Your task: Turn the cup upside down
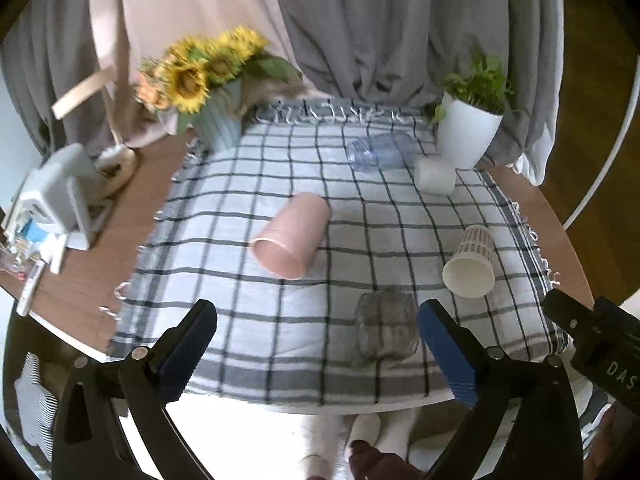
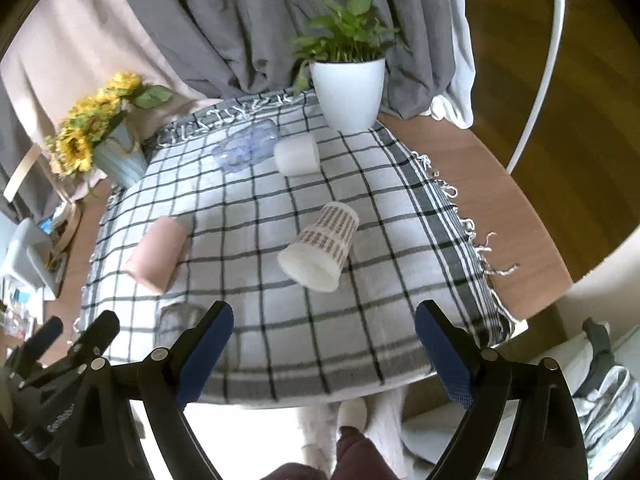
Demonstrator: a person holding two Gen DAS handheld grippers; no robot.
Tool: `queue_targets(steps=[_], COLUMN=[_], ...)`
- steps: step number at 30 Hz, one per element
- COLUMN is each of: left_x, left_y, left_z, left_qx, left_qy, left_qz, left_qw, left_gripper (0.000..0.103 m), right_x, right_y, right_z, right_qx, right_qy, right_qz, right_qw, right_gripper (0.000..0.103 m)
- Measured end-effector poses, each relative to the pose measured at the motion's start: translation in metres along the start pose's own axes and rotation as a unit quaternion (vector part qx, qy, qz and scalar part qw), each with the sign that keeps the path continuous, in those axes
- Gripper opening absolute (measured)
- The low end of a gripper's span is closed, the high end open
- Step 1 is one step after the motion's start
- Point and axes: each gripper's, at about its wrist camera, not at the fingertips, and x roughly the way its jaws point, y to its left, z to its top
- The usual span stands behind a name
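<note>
Several cups lie on their sides on the checked cloth (image 1: 240, 332). A pink cup (image 1: 290, 236) lies mid-table; it also shows in the right wrist view (image 2: 156, 254). A patterned paper cup (image 1: 470, 260) lies at the right, also in the right wrist view (image 2: 320, 246). A clear glass (image 1: 384, 326) stands near the front edge, between my left gripper's fingers (image 1: 318, 322). A blue clear cup (image 1: 380, 150) and a white cup (image 1: 434, 176) lie at the back. Both the left gripper and my right gripper (image 2: 324, 324) are open and empty, held at the table's front edge.
A sunflower vase (image 1: 218, 124) stands at the back left and a white plant pot (image 1: 466, 132) at the back right. A grey box and clutter (image 1: 60, 204) sit on the wooden table at the left. Grey curtains hang behind.
</note>
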Motion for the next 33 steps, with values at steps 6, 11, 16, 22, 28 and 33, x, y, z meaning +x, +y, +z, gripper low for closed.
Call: queue_targets(steps=[6,11,16,22,28,33], left_x=[-0.041,-0.07,-0.089,-0.109,-0.122,-0.131], left_y=[0.029,0.047,0.054,0.057,0.051,0.043], left_z=[-0.025,-0.05,-0.068,-0.086,-0.095,-0.1], left_qx=[0.006,0.005,0.009,-0.001,-0.007,-0.007], left_qy=[-0.023,-0.036,-0.041,-0.058,-0.064,-0.07], left_qz=[0.004,0.003,-0.004,0.003,-0.003,0.001], left_qw=[0.9997,0.9994,0.9991,0.9983,0.9979,0.9975], left_gripper=[0.103,0.103,0.103,0.103,0.103,0.103], right_x=[-0.044,-0.077,-0.103,-0.124,-0.138,-0.149], right_y=[0.02,0.03,0.036,0.04,0.038,0.034], right_z=[-0.04,-0.074,-0.098,-0.118,-0.129,-0.133], right_qx=[0.006,0.013,0.009,-0.004,-0.02,-0.032], right_qy=[-0.033,-0.056,-0.079,-0.101,-0.115,-0.129], right_qz=[0.0,0.001,0.004,0.014,0.027,0.032], right_qw=[0.999,0.998,0.997,0.995,0.993,0.991], right_gripper=[0.092,0.092,0.092,0.092,0.093,0.095])
